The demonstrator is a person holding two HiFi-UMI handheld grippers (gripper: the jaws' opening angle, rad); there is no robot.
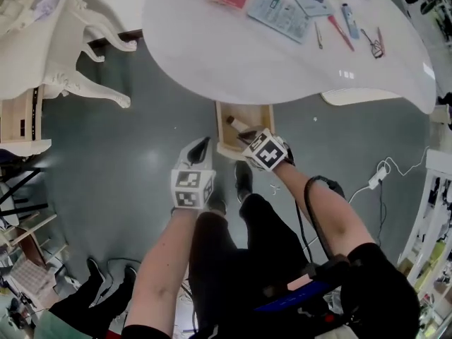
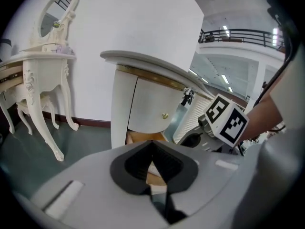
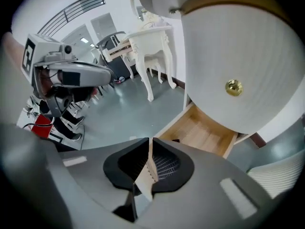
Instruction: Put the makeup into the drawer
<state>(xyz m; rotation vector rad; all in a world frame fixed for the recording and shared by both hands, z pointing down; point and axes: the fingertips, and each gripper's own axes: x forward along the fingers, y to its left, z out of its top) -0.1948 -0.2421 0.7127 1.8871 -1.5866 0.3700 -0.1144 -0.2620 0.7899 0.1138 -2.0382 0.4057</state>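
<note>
Hovering at the left, the left gripper [image 1: 201, 147] has its jaws pinched together on nothing. At its 1 o'clock the drawer [image 1: 221, 121] stands open under the table [image 1: 205, 55], with a dark-tipped stick [image 1: 236, 123] inside. The right gripper [image 1: 248, 144], jaws nearly together and empty, sits at the drawer's front. The remaining makeup lies on the tabletop at 1 o'clock, well apart from both. The red pencil [image 1: 340, 32] runs 11 to 5, and the right hand seems nearer.
</note>
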